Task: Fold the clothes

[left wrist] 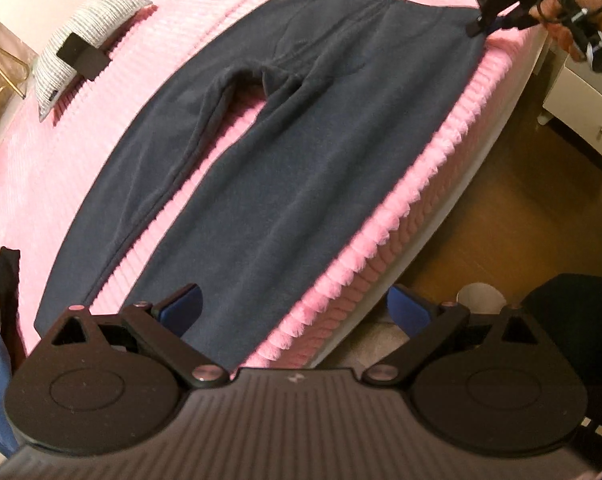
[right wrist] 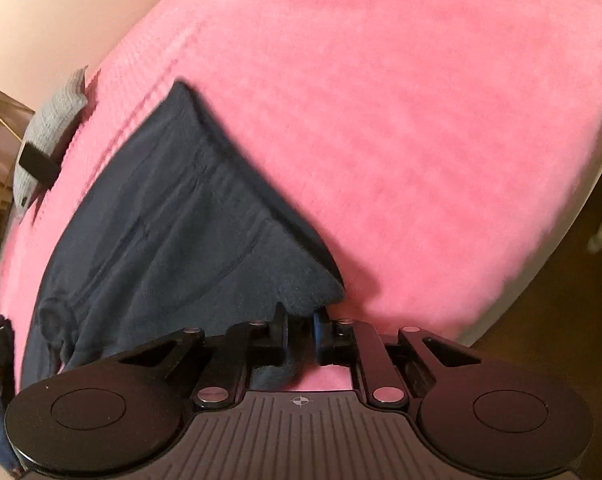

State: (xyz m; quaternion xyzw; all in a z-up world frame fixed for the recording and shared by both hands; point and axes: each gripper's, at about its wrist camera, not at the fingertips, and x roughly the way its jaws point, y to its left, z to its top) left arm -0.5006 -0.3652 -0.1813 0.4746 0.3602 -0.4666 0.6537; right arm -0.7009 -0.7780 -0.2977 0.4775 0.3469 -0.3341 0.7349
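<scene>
Trousers (left wrist: 261, 152) of dark grey fleece lie spread flat on the pink ribbed bedspread (left wrist: 101, 40), legs toward the left gripper (left wrist: 297, 308), whose jaws gape wide above the hem. At the waistband corner the right gripper (right wrist: 299, 326) is clenched on the cloth. A folded grey knit (left wrist: 85, 36) lies well apart.

left gripper (left wrist: 297, 304) hangs with its fingers spread wide, gripping nothing. right gripper (right wrist: 301, 330) is pinched tight on the pants (right wrist: 161, 232) corner.
</scene>
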